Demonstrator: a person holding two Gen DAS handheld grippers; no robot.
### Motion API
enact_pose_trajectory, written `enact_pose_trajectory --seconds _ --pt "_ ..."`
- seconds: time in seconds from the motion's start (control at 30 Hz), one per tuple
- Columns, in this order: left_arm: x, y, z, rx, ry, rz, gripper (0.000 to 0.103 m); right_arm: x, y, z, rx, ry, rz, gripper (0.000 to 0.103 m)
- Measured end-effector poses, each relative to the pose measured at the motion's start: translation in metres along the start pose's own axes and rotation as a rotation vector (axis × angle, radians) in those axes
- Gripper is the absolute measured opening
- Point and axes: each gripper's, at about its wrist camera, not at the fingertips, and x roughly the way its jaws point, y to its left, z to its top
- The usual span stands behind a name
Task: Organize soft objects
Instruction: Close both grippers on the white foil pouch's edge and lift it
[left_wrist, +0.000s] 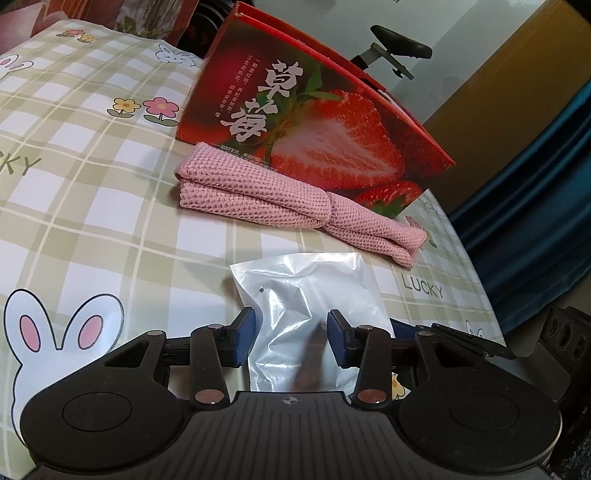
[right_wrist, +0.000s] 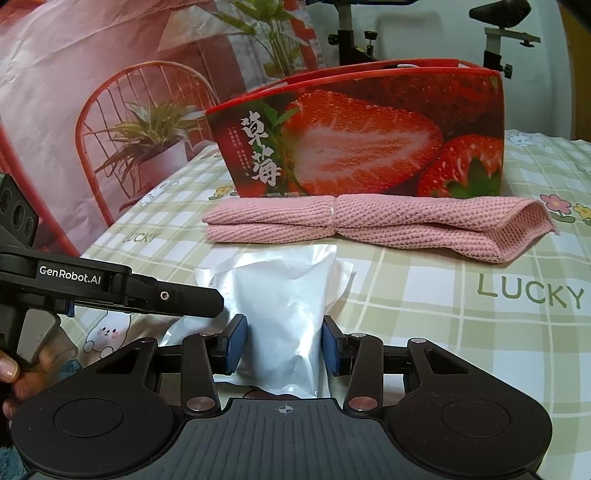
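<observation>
A white plastic pouch (left_wrist: 306, 291) lies on the checked tablecloth, and both grippers have hold of it. In the left wrist view my left gripper (left_wrist: 291, 339) has its blue pads pressed on the pouch's near end. My right gripper (right_wrist: 282, 345) is shut on the pouch (right_wrist: 284, 295) too, its pads squeezing the sides. Behind the pouch lies a folded pink knitted cloth (left_wrist: 258, 199) (right_wrist: 369, 225), flat against the strawberry box (left_wrist: 314, 136) (right_wrist: 369, 140). The left gripper's finger (right_wrist: 177, 299) reaches the pouch from the left.
The tablecloth (right_wrist: 480, 332) with rabbits and "LUCKY" print covers the table. Its edge falls away at the right in the left wrist view, beside a blue curtain (left_wrist: 535, 166). A person's hand (right_wrist: 14, 369) holds the left gripper's handle. An exercise bike stands behind the box.
</observation>
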Motion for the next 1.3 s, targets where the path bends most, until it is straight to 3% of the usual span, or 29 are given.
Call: enact_pose_trajectory --seconds 0.2,0.33,0.87,1.3 --pt "-0.001 0.002 -0.001 -0.003 -0.002 -0.006 0.045 0.000 0.000 0.000 -0.003 0.000 0.000 0.039" --pt "0.001 -0.003 0.000 0.018 0.004 -0.017 0.055 0.000 -0.001 0.000 -0.006 0.000 -0.002 0.039" --pt "0.000 -0.006 -0.001 0.033 0.011 -0.011 0.053 -0.006 0.011 0.003 -0.093 -0.016 -0.032 0.039" --pt "-0.015 -0.023 0.022 0.082 -0.045 -0.058 0.053 -0.022 0.004 0.022 -0.056 -0.082 -0.032 0.039"
